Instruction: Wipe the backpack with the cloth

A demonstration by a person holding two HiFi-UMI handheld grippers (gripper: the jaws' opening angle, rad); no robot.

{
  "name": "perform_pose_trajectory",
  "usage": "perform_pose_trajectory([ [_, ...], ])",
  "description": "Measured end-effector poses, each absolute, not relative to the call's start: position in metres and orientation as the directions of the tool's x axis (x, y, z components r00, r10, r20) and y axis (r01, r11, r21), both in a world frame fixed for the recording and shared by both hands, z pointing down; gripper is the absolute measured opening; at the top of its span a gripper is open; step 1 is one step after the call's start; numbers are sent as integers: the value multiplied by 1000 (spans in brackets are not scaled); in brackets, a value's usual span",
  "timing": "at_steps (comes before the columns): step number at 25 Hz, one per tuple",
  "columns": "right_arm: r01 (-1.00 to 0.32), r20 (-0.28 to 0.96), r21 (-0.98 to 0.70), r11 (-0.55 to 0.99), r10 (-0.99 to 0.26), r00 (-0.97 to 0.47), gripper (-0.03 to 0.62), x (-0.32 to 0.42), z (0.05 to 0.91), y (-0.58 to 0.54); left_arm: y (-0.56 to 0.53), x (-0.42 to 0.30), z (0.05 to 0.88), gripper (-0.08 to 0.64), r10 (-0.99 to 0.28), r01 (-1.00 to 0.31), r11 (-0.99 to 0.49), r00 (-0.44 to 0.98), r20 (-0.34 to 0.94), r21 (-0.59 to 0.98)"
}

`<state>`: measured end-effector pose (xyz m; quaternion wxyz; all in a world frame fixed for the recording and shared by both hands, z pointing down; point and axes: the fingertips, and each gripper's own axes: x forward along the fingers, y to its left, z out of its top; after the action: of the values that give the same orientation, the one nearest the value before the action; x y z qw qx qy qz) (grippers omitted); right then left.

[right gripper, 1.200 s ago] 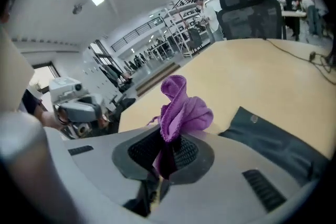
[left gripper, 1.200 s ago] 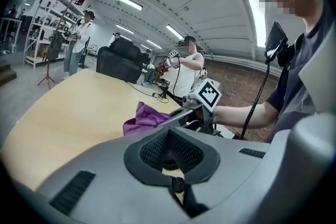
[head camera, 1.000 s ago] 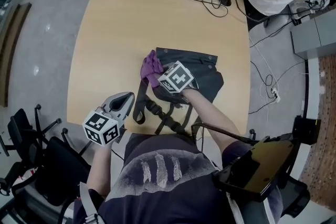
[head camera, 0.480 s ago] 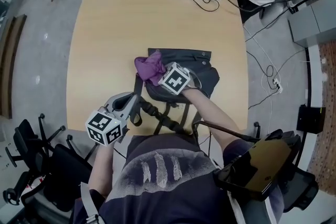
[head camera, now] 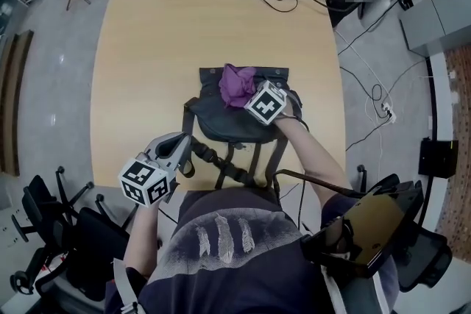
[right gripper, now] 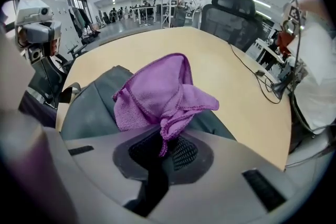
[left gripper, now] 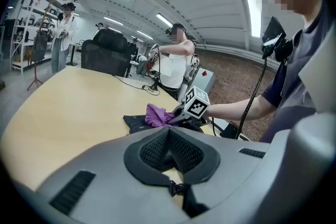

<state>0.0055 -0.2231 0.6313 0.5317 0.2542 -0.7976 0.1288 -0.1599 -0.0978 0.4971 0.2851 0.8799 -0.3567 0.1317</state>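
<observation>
We see the backpack lying flat on the near half of the table, with its straps trailing toward us. The purple cloth sits bunched on the far end of the backpack. The right gripper has its jaws closed on a fold of it — in the right gripper view the pads pinch a hanging corner, while the rest of the cloth billows ahead over the grey fabric. We take that grip as deliberate. Holding one fold lets the loose bulk drag over the surface like a pad, and the low angle of the gripper keeps the cloth down on the bag, not lifted off it.

The left gripper sits at the near left, just beside a strap, with its jaws together at the tips. Through the gap behind the tips, the left gripper view shows a dark piece with a small buckle. We cannot tell whether that piece is caught or merely lies beneath. Either way, we judge the gripper is placed there to steady the bag — the backpack looks soft and would likely slide or ruck up under a stroke.

We judge the wiping is under way. With the cloth at the far end, the nearer grey panel looks like the next stretch to cover.
</observation>
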Motion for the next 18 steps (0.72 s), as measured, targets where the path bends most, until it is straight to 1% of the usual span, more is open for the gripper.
perform_pose_trajectory([
  [8, -549, 916, 113, 828, -300, -265, 31, 41, 627, -233, -102, -143, 493, 7, -540, -695, -601, 717, 440, 396],
  [18, -606, 931, 179, 775, -332, -150, 31, 123, 626, -254, -103, -136, 498, 7, -533, -703, -594, 708, 464, 390],
])
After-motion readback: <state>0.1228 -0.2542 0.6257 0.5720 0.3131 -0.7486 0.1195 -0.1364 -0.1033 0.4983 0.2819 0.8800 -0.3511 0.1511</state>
